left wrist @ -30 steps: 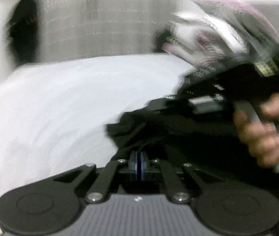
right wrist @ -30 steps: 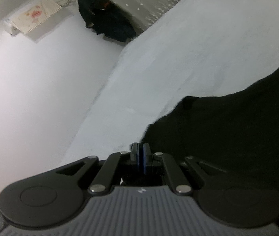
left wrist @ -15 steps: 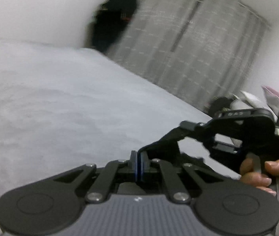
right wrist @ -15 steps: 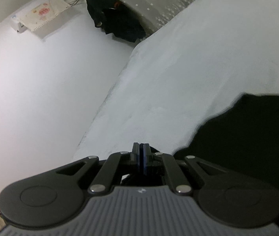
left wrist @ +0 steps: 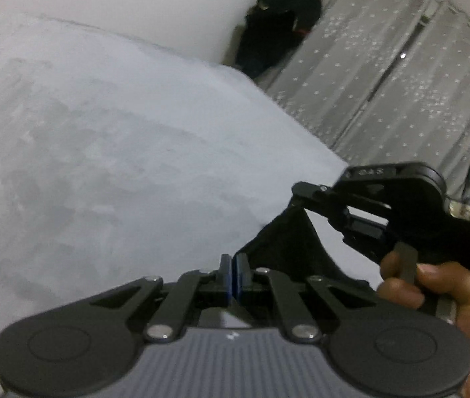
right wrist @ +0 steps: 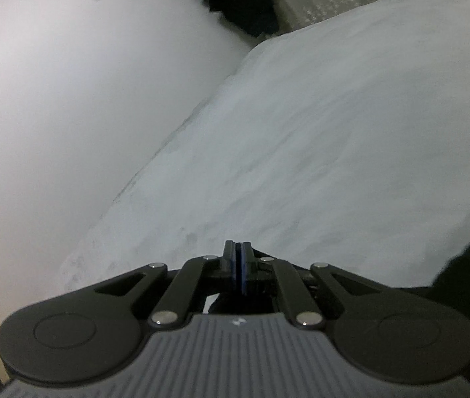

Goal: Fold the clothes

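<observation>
Holding one dark garment (left wrist: 288, 248) between them, both grippers have their blue pads pressed together with no gap. The left gripper (left wrist: 234, 273) has black cloth running away from its tips toward the right gripper (left wrist: 304, 190), which shows in the left view side-on with the cloth hanging from its tip; a hand (left wrist: 434, 295) squeezes its trigger. In the right wrist view the right gripper (right wrist: 240, 270) is likewise closed, with dark cloth showing just under the pads and a dark mass at the lower right edge of the picture.

Judging by this, the garment is pinched at two points of one edge and stretched so it hangs straight, ready to be laid flat on the bed (left wrist: 118, 165) before a fold. It sits above the bed's near edge, toward its right side, with the pale sheet bare beyond it up to the far edge.

Much is hidden. Most of the garment lies below both cameras, so its kind, its shape and whether it touches the bed cannot be told. The exact pinch inside each pair of pads is masked by the pads themselves. A dark shape (left wrist: 278, 30) hangs in the far corner beside the curtain (left wrist: 400, 83); it is too blurred to name. Something cluttered at the right border is cut off.
</observation>
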Motion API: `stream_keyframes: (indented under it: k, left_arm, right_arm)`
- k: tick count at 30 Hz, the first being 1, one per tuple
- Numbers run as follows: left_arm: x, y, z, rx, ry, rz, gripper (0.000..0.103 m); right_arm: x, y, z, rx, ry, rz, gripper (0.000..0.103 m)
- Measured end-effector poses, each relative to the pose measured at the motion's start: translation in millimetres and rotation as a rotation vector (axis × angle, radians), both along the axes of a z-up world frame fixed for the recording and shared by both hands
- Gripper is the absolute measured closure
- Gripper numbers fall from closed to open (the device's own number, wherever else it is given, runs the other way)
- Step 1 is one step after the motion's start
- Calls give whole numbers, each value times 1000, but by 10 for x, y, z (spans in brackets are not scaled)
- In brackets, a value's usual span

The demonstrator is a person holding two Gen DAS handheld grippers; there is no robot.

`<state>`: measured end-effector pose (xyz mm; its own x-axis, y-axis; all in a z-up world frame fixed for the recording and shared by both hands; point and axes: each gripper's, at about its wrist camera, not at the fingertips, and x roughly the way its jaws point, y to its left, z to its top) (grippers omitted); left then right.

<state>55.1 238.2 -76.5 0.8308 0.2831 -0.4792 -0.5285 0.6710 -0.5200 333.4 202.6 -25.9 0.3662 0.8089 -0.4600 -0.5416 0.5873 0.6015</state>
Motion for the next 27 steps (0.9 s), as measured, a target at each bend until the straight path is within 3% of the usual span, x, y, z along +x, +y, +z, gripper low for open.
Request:
stream_keyframes:
  k: [4,9,10,13,15,17,21,27]
  left_arm:
    - [26,45,-55,-27,32,-12,101]
    - [145,21,-23,17,44,-49,98]
    - [142,9,-21,26,42,-53,95]
    - [149,-20,7,49,31,-79,72]
    - [137,-53,31,82,17,-81,62]
    - [133,-88,63,118,-1,-93,59]
    - [182,-90,81,149,3,-115,52]
    - [272,15,30,119,47,-127,53]
  right_arm:
    - [42,201,-102,-85,-19,39,99]
    - [89,379,-297,-185,-30,50,99]
    - [97,375,-304,-186,-36,55,98]
    - [116,341,-288,-181,-42,70,89]
    - [137,252,-225,-184,-39,80,84]
    - [146,86,-150,-186,-54,67,48]
    - [78,-403,-34,-209,-113,23,46]
    - [166,-1105,53,-368,-225,-77,46]
